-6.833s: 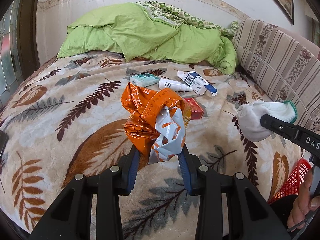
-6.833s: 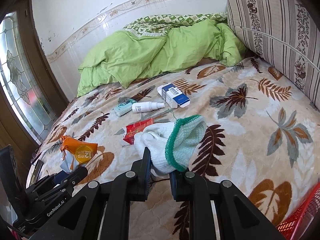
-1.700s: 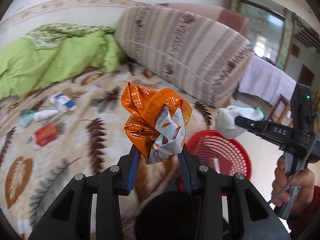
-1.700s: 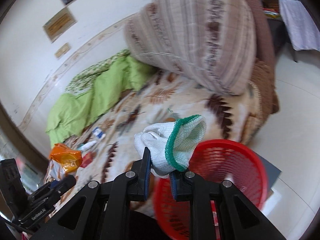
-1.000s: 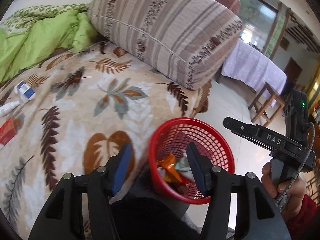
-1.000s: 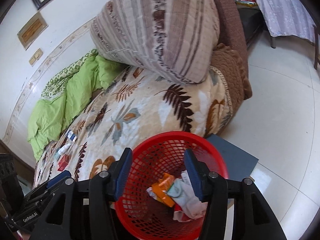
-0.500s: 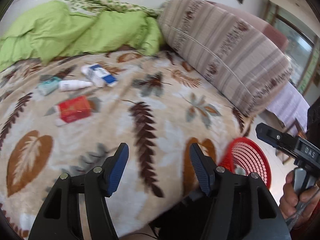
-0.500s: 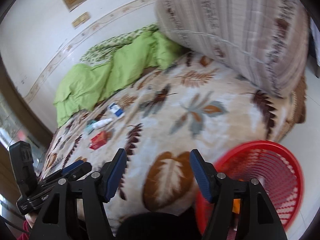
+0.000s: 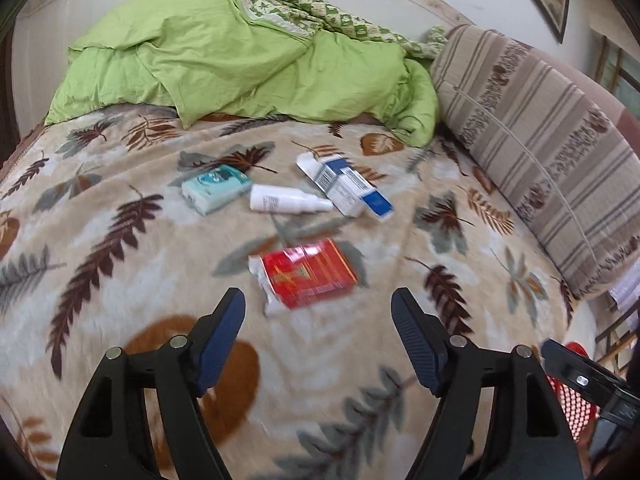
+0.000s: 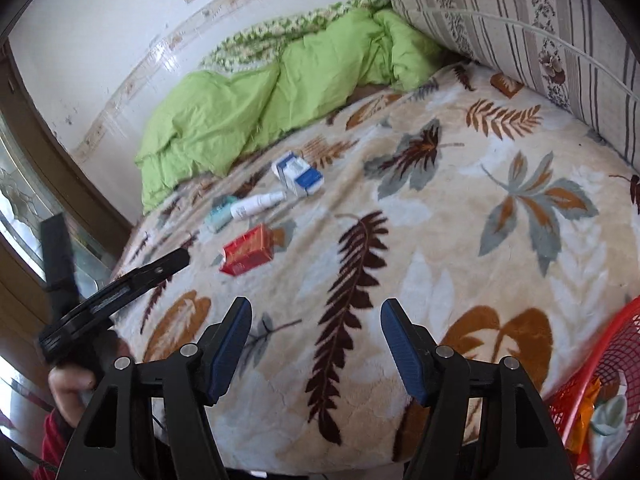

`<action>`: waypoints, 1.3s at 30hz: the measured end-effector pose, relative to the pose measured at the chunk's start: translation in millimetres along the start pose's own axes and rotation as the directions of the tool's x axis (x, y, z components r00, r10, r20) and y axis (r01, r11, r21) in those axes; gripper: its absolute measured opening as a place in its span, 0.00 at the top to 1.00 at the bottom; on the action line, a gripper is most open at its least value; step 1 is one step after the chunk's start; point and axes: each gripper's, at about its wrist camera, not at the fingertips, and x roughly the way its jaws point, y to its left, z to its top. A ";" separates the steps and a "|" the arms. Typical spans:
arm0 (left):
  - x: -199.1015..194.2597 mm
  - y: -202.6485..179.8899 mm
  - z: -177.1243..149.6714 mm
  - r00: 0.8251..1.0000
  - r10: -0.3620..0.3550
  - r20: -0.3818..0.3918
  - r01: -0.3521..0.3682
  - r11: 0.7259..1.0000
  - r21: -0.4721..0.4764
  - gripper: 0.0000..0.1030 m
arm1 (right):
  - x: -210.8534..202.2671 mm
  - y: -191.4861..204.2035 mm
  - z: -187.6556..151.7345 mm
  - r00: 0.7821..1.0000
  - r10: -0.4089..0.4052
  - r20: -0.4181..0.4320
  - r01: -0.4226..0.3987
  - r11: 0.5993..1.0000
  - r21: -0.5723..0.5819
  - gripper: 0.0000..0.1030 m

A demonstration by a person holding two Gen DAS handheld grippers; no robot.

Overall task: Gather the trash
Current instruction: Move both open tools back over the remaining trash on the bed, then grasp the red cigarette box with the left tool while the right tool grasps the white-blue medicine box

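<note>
I am looking across the bed, its leaf-print blanket bare apart from four bits of trash; a second ago both cameras looked down into the red basket, and now they face the bed again. The green duvet is heaped at the far end and the striped bolster runs along the right side. The orange wrapper and the white glove, each clamped in a gripper earlier, now lie inside the basket at the bed's near right corner.

My left gripper has its jaws opening, nothing between them, hovering over the blanket just short of the red packet. My right gripper stands wide and empty too, wider than a second ago.

Beyond the red packet lie the blue-and-white box, the white bottle touching it, and the teal packet just beside the bottle.

Only the right view shows what the basket holds, and my hand gripping the left tool's handle; the left view catches just a sliver of the basket's mesh behind the right tool.
</note>
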 end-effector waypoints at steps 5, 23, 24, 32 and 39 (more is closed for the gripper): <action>59.0 13.9 28.6 0.998 -0.013 -0.061 0.012 1.000 -0.015 0.27 | -4.3 -5.5 0.1 1.000 0.012 0.021 -0.012 1.000 0.019 0.31; 83.3 -34.0 -4.1 0.971 -0.073 -0.226 0.123 0.968 0.219 0.27 | 0.5 -17.1 1.3 0.997 0.082 0.012 -0.082 0.991 0.103 0.31; 87.3 -34.2 -3.0 0.974 -0.059 -0.219 0.106 0.972 0.207 0.27 | 0.5 -16.9 1.3 0.997 0.082 0.012 -0.083 0.991 0.102 0.31; 104.6 -30.6 -10.0 0.979 0.077 -0.188 -0.048 0.987 0.153 0.44 | -2.3 -17.8 1.5 0.998 0.066 0.021 -0.068 0.993 0.096 0.31; 56.5 -14.3 -26.5 0.980 0.147 -0.133 -0.154 0.987 -0.041 0.44 | 7.4 -10.6 3.4 0.998 0.068 -0.017 -0.067 0.995 0.078 0.31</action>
